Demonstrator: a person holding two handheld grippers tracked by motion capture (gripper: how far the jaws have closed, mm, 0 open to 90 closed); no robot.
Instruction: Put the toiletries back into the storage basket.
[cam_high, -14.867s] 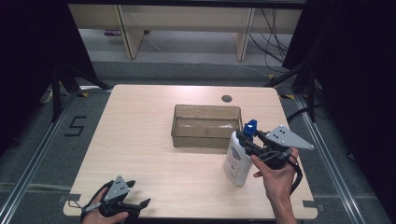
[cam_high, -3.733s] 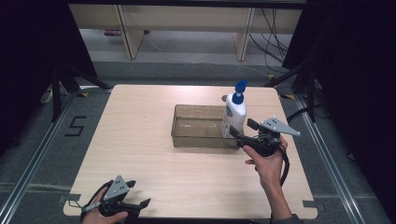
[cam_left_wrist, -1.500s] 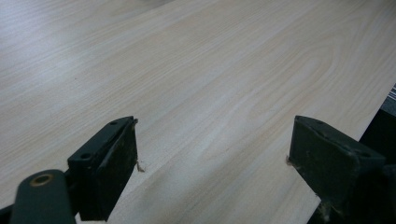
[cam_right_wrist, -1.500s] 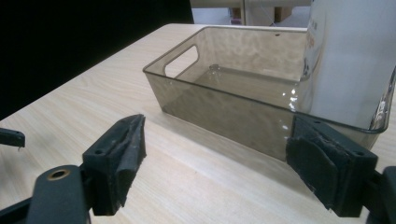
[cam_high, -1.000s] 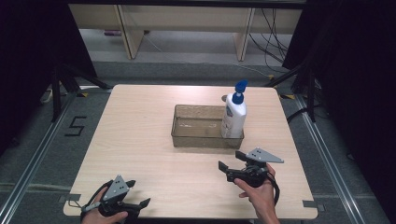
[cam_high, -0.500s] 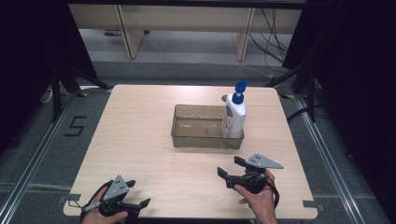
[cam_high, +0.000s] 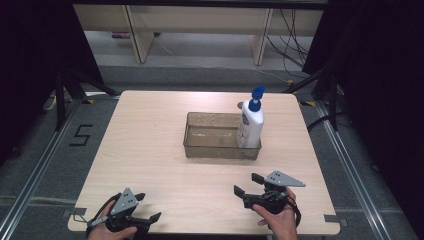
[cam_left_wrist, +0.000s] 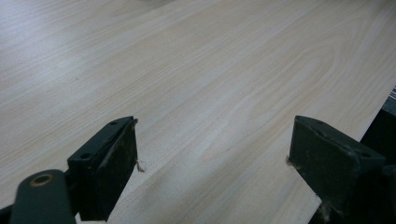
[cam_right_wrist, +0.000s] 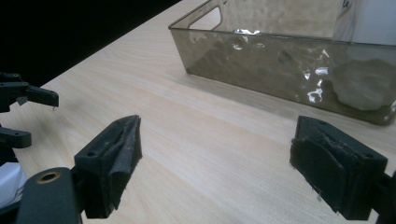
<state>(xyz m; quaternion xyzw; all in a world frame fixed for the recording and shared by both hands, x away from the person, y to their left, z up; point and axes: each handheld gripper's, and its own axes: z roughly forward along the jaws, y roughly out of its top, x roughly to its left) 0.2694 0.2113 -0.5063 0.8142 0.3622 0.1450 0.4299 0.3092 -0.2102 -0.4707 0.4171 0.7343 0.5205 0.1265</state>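
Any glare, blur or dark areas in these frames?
High view: the table is evenly lit, surroundings fall to near black, and the pump bottle in the clear bin reads sharp. Left gripper view: wood grain softens toward the top; the left gripper jaws are dark but distinct. Right gripper view: bright glints on the bin wall, black beyond the table edge, near jaws of the right gripper slightly soft.

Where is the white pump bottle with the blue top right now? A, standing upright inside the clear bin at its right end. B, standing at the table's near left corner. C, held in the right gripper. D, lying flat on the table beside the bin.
A: the pump bottle stands upright in the right end of the clear bin, while the right gripper sits open and empty near the table's front edge.
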